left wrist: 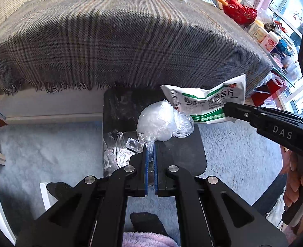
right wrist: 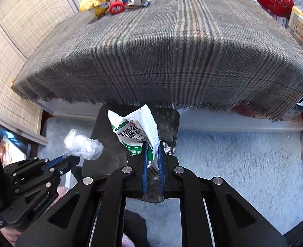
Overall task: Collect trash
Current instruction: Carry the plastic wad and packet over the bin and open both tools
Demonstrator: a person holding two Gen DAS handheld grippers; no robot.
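Black bin (right wrist: 102, 144) floor mostly hidden behind white-green packet (right wrist: 135, 131)

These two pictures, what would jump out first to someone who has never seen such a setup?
Two black grippers each pinch trash over a black bin on the pale carpet: the left gripper holds a crumpled clear plastic wad, the right gripper a white-and-green packet. Behind them, a plaid-covered table bears more wrappers at its far edge, among them a yellow wrapper.

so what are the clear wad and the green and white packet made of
Wad: thin clear plastic film, looks like; see-through, glossy, crumpled. Packet: printed pouch, probably plastic or foil laminate; matte white with green bands, ribbed sealed edge, holds creases.
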